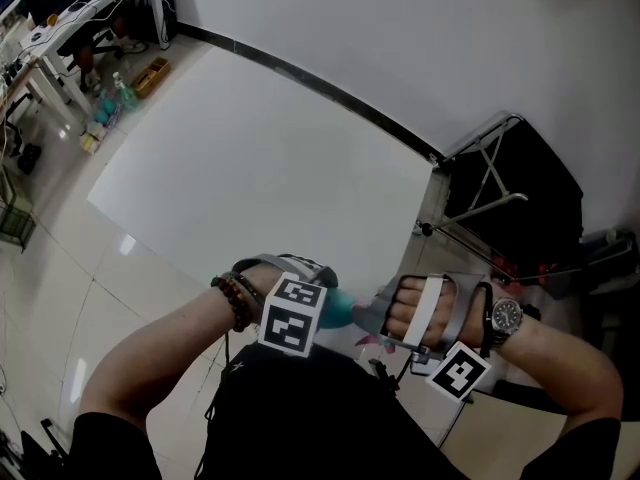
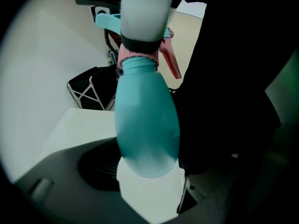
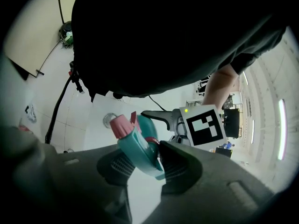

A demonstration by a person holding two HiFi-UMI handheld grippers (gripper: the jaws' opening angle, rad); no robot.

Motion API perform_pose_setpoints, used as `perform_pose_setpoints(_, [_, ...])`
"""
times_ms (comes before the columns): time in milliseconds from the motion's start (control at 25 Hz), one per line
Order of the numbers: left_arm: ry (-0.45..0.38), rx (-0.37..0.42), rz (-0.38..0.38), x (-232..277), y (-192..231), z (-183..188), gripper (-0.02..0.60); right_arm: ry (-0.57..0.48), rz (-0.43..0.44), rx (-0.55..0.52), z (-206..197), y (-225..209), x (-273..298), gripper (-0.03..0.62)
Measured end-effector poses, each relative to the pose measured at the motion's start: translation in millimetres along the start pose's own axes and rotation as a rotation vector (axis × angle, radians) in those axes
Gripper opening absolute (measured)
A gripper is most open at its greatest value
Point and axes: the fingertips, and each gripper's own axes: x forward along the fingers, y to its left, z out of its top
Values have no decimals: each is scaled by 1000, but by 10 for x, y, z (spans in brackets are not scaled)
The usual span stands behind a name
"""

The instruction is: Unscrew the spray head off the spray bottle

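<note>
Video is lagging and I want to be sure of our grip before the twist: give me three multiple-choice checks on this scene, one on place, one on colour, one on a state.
1. Where is the spray bottle?
A. Inside a sink.
B. On a shelf.
C. Held in the air between both grippers.

2. What colour is the bottle's body?
A. Teal.
B. Red.
C. Yellow.

3. How does the right gripper stand?
A. Open, clear of everything.
B. Shut on the spray head.
C. Shut on the bottle's base.

Answers:
1 C: the left gripper holds its lower end and the right gripper holds its top, in front of the person.
2 A: the left gripper view shows a teal body.
3 B: in the right gripper view the pads press on both sides of the spray head.
</note>
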Motion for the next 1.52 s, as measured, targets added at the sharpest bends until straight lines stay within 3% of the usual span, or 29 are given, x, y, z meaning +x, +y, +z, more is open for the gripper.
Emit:
perform_pose_setpoints(400, [50, 25, 175, -31, 282, -52, 396, -24, 57, 407, -176, -31, 3, 120])
perform_pose_setpoints(680, [142, 11, 324, -90, 513, -163, 393, -31, 132, 875, -348, -66, 66, 118])
perform_pose_setpoints(840, [195, -13, 388, -116, 592, -240, 393, -11, 164, 1079, -426, -38, 138, 118])
perform_pose_setpoints(1160, [300, -94, 547, -236, 830, -394, 393, 45, 145, 1584, -718, -27, 241, 118])
perform_pose_setpoints(1520, [399, -101, 710, -363, 975, -505, 393, -37, 161, 2157, -848, 22, 338, 118])
